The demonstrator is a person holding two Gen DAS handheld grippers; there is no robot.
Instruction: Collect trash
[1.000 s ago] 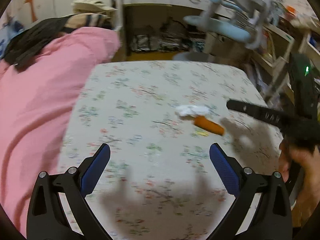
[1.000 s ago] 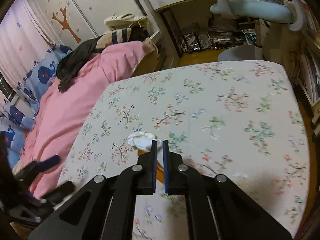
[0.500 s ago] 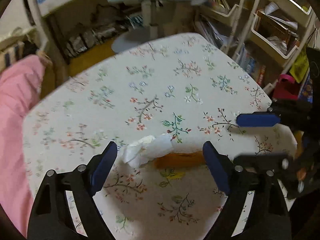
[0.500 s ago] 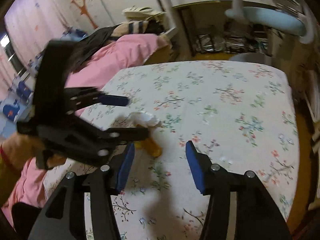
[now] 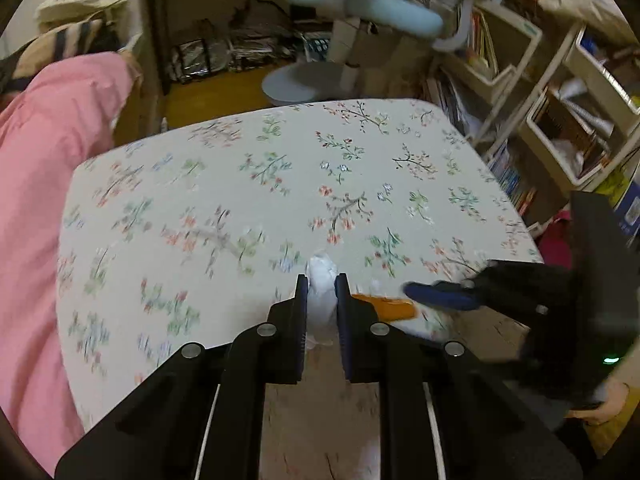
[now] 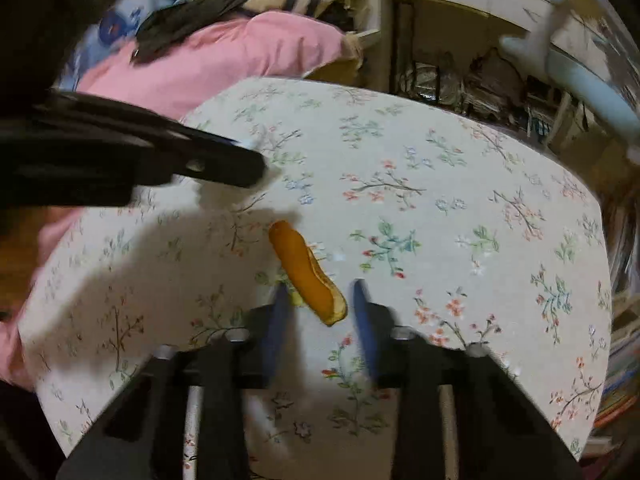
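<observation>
My left gripper (image 5: 321, 286) is shut on a crumpled white tissue (image 5: 322, 280) just above the floral table (image 5: 224, 184). An orange peel (image 6: 306, 272) lies on the table; it also shows in the left wrist view (image 5: 390, 307), right of the tissue. My right gripper (image 6: 319, 292) is open, its blue pads on either side of the peel's near end. The right gripper (image 5: 444, 296) shows at the right of the left wrist view, and the left gripper (image 6: 240, 168) crosses the upper left of the right wrist view.
A pink duvet (image 5: 44, 168) borders the table's left side. A pale blue chair (image 5: 360, 4) and a desk stand beyond the far edge. Shelves with books and bins (image 5: 560, 92) stand to the right.
My left gripper closed on the white tissue, which was lying beside the peel. My right gripper moved in over the peel's near end, still open but narrower.
</observation>
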